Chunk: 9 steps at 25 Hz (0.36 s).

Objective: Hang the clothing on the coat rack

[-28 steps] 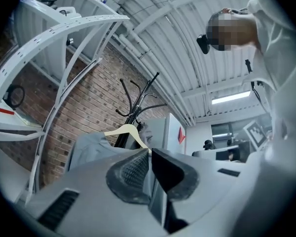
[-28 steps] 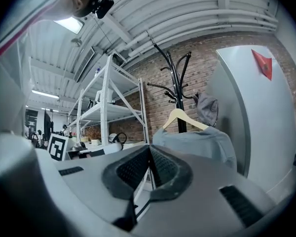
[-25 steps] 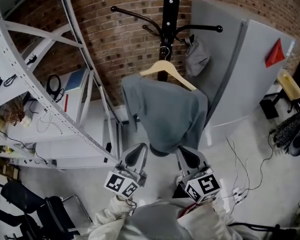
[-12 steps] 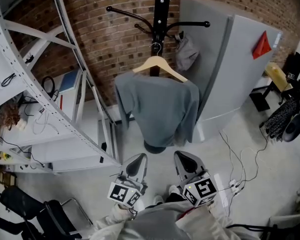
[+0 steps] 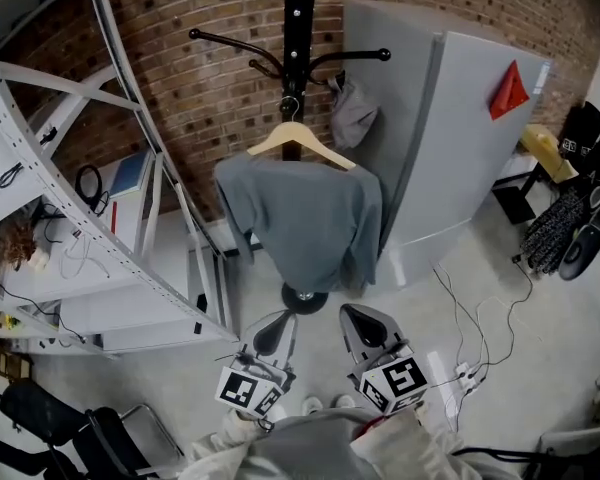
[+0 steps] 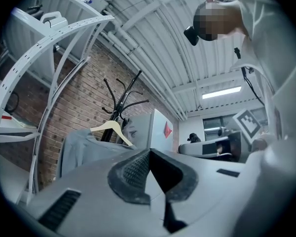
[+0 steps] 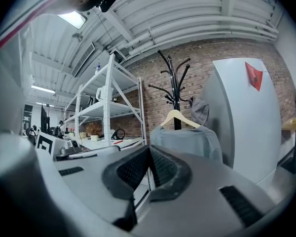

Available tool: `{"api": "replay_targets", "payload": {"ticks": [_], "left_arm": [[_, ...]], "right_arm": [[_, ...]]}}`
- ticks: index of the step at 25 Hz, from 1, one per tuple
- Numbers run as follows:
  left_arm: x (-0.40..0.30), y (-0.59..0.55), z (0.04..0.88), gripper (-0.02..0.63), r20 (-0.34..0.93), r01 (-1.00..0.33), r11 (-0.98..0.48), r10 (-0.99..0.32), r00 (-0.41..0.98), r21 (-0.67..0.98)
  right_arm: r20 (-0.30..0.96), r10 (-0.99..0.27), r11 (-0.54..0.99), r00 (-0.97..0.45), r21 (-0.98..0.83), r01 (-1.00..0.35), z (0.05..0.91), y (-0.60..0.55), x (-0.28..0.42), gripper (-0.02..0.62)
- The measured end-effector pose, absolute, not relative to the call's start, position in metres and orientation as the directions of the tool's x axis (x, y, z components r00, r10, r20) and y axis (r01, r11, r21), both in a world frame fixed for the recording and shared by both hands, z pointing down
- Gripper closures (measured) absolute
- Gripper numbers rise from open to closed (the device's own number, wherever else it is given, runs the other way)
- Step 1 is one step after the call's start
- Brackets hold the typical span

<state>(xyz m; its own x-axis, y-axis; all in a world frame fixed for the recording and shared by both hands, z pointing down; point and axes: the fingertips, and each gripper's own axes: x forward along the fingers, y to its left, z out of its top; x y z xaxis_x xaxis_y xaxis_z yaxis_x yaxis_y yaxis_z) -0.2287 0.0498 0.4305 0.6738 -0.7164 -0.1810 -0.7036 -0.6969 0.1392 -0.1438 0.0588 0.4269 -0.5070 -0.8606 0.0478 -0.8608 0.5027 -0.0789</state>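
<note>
left claw (image 5: 271,332): near, just left of centre, low over the floor. Jaws closed on nothing; the left gripper view shows the pads meeting tip to tip.
right claw (image 5: 364,325): near, just right of centre, beside the left claw but apart from it. Jaws closed too, empty.
floor (image 5: 500,358): bare concrete, with loose cables (image 5: 468,313) at near right, away from both claws.
base (image 5: 304,298): the rack's foot, just beyond the claw tips and between their two lines.
shirt (image 5: 302,220): grey, draped on a hanger off the rack pole. It hangs above the base and touches neither claw.
hanger (image 5: 300,139): wood, long axis left-right, right end a little lower. Its hook sits at the pole; which peg is too small to tell.
rack (image 5: 298,28): black pole at far centre, arms out left and right. A grey cloth (image 5: 352,114) hangs off the right arm.
sides: shelving (image 5: 100,168) on the left, grey cabinet (image 5: 450,138) on the right, brick wall (image 5: 210,78) behind.
key relation: the shirt lies straight ahead and above both claws, well apart. The pole line falls between them, so neither is clearly nearer. The left claw lines up with the left shoulder, the right claw with the right.
status: my read is the hang is done and nothing is left to grip.
risk: the lower right end suggests the shirt could slide that way if bumped.
</note>
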Motion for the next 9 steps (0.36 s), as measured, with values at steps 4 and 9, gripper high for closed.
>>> {"api": "replay_targets", "payload": {"ticks": [4, 9], "left_arm": [[-0.211, 0.046, 0.426, 0.597, -0.184, -0.701, -0.702, -0.711, 0.679, 0.125], [-0.195, 0.043, 0.427, 0.597, -0.177, -0.706, -0.696, -0.717, 0.674, 0.129]], "right_arm": [[0.038, -0.854, 0.514, -0.518, -0.077, -0.854, 0.423, 0.055, -0.132, 0.571], [0.031, -0.851, 0.521, -0.525, -0.077, -0.85, 0.423, 0.052, -0.118, 0.571]]}}
